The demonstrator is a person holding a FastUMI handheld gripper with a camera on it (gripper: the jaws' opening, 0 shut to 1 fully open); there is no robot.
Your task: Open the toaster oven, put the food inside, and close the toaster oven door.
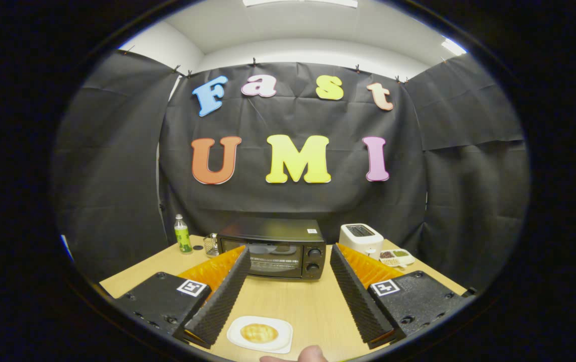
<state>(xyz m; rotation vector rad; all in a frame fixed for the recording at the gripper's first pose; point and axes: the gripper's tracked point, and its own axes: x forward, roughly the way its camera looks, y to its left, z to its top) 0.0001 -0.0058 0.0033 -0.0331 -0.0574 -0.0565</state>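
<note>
While the gripper [288, 259] is hovering wide open, nothing held, the oven [273, 248] is sitting shut beyond it; food [259, 332] on plate [282, 338] between fingers.

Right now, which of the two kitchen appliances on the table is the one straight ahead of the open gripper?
The black toaster oven, door shut, beyond the open gripper. The white toaster stands off to its right.

We hold the gripper [288, 256] level above the table, its two fingers [222, 294] spread wide apart with nothing between them, tips aimed at the toaster oven [272, 249] and stopping short of its door. A fingertip [313, 354] of ours shows behind the fingers' bases.
</note>
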